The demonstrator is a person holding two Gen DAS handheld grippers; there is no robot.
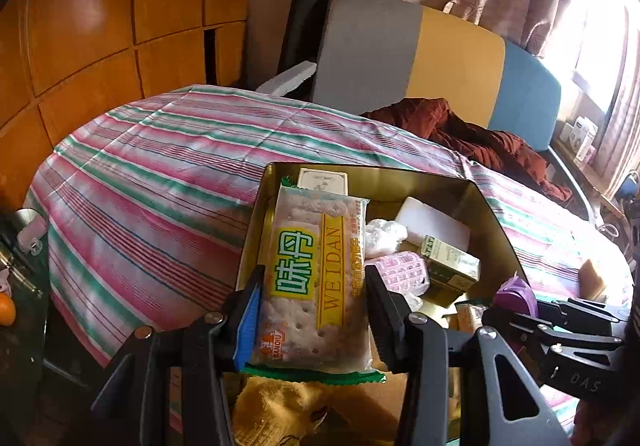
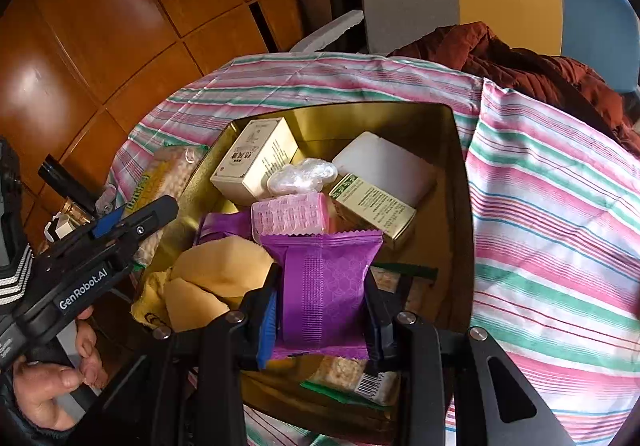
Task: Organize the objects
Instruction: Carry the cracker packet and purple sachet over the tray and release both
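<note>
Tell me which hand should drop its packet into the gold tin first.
Probably right. The right gripper holds the purple packet directly over the gold tin. The left gripper holds the cracker packet nearer the tin's left rim.

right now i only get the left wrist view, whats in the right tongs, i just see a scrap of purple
Observer: A purple snack packet, clamped between the right tongs above the gold tin.
Operator: anything lying under it
Observer: Yes, a second cracker pack lies in the tin right below it, barcode facing up.
Operator: and the far left corner, i can barely see it
Observer: A cream box with printed text sits there, tilted rather than flat.
</note>
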